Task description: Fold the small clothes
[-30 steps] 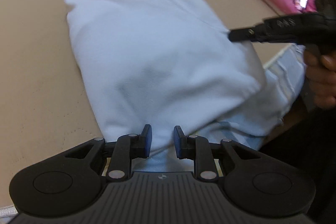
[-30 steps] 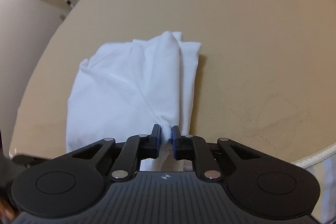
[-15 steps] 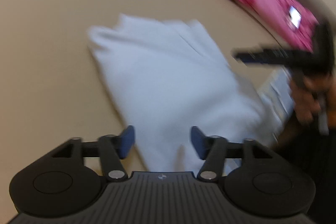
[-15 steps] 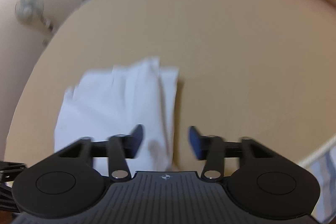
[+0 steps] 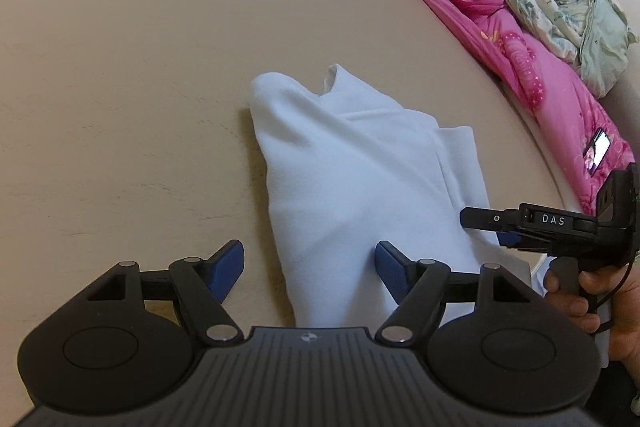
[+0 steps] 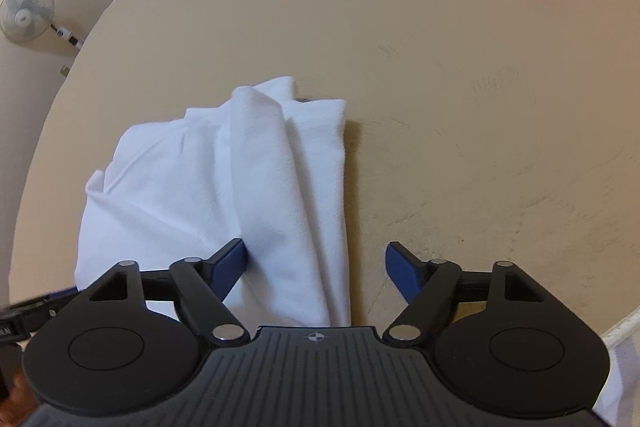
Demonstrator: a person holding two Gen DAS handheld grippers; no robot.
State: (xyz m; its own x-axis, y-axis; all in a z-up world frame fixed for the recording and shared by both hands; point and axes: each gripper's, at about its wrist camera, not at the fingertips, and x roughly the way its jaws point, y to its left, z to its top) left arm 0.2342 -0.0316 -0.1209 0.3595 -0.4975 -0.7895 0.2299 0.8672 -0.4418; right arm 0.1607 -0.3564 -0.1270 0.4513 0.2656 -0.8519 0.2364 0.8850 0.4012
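My left gripper [image 5: 310,263] hangs wide open, blue pads spread, nothing between them, with the near edge of the white garment [image 5: 360,195] lying just ahead and running down under the gripper body. The left pad sits over bare tan table [image 5: 120,87]; the right pad sits over cloth. The garment lies folded into a compact bundle, one smooth face up and a narrower layer showing along its right side, so I judge this fold is laid and I am free of it.

Further right in that view, my right gripper [image 5: 480,221] comes in from the side, its dark finger tip at the bundle's right edge; whether it touches, I can't tell.

From the right wrist, my right gripper [image 6: 316,259] is spread open too, gripping nothing. Its left pad rests against the cloth, the right pad over bare table. A raised ridge runs up the garment straight ahead of me, so it isn't flat yet; I'd say it needs smoothing or another fold.

Beyond the bundle to the right, a pink quilt [image 5: 500,27] is heaped well apart from it.
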